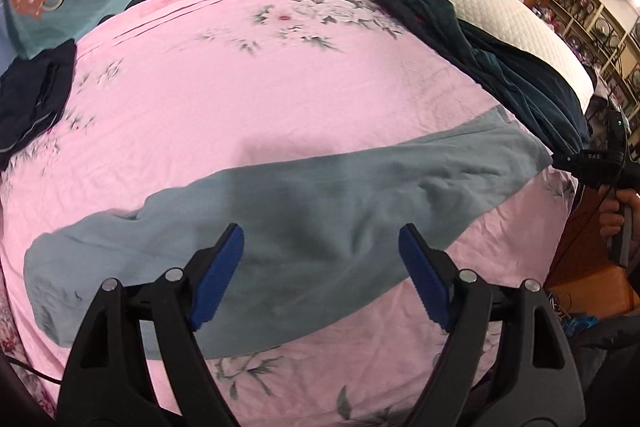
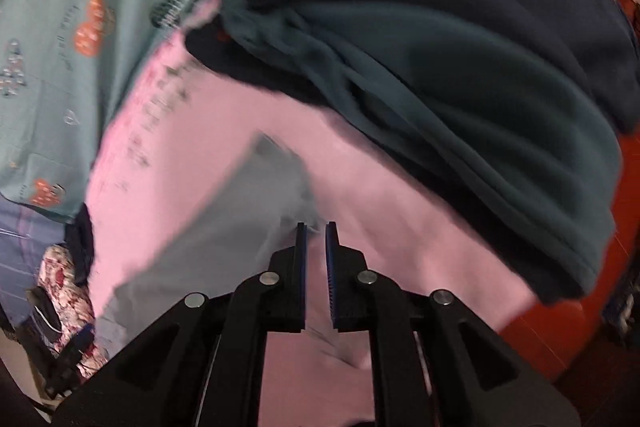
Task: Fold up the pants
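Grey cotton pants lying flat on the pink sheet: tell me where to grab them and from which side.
Grip the grey cotton pants at the far end by the dark clothes pile, coming from above. They lie flat as one long strip on the pink floral sheet, so that loose edge likely lifts and folds over most easily.

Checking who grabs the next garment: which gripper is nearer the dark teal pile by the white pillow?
Right. The right gripper sits just below the dark teal pile; the left gripper hovers over the grey pants.

Soft indoor light, strong fisheye bending at dark edges; the right wrist view is motion-blurred.
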Demonstrator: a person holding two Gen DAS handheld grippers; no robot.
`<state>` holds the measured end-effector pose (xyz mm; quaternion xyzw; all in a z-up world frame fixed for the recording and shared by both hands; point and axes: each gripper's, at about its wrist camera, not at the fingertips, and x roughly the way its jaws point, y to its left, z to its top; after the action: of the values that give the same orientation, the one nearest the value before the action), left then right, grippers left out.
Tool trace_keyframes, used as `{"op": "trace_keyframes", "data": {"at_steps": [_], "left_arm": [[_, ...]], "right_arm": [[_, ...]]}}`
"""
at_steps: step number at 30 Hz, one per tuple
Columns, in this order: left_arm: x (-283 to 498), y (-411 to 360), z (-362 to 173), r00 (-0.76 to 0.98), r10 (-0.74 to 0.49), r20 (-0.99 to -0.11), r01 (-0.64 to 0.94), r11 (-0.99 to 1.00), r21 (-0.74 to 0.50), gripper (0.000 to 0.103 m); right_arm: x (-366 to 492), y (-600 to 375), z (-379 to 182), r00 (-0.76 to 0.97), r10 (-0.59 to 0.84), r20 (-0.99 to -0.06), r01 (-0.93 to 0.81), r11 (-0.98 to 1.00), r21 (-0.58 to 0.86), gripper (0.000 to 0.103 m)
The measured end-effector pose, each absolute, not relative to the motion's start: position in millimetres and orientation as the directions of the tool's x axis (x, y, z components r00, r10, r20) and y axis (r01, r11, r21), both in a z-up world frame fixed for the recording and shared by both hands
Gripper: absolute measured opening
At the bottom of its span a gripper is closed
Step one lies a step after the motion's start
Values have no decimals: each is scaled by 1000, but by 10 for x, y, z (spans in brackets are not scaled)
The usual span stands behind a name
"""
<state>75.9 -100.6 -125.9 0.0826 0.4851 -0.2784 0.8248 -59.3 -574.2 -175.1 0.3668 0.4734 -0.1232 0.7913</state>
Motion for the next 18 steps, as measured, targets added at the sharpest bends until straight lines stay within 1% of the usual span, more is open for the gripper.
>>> {"op": "trace_keyframes", "data": {"at_steps": [2,3,4,7,9,11,14,16,18], "left_arm": [[736,-1121,-1276,365,-375,-852,544,829,-132,84],[727,-1199,-1309,355,-374,-857,550,825,-131,84],[719,-1268,-1341,347,-371,-862,556,821,-130,84],[669,-1514,-1457,320,-358,-877,579,807,-119,84],[631,-1664,-1504,314,-346,-884,585,804,-107,84],[573,-1791,-1541,317,-337,-887,588,803,-95,84],[524,-1876,-1597,313,-317,-895,584,808,-82,84],[513,-1863,-1633,309,-294,-905,563,823,-75,84],[523,-1832,-1655,309,-281,-909,531,843,-80,84]], "right_arm": [[-655,-5776,-1631,551,136,-824,527,709,469,17],[-607,-5773,-1524,569,115,-814,505,733,456,24],[-537,-5756,-1448,580,104,-808,482,756,443,27],[-168,-5679,-1391,574,121,-810,388,831,399,27],[117,-5627,-1486,546,137,-826,342,864,369,27],[422,-5572,-1677,474,168,-864,298,893,338,27],[642,-5482,-1897,382,158,-911,231,938,260,26],[681,-5413,-1816,402,130,-906,164,964,211,5],[675,-5418,-1625,467,120,-876,132,970,204,4]]}}
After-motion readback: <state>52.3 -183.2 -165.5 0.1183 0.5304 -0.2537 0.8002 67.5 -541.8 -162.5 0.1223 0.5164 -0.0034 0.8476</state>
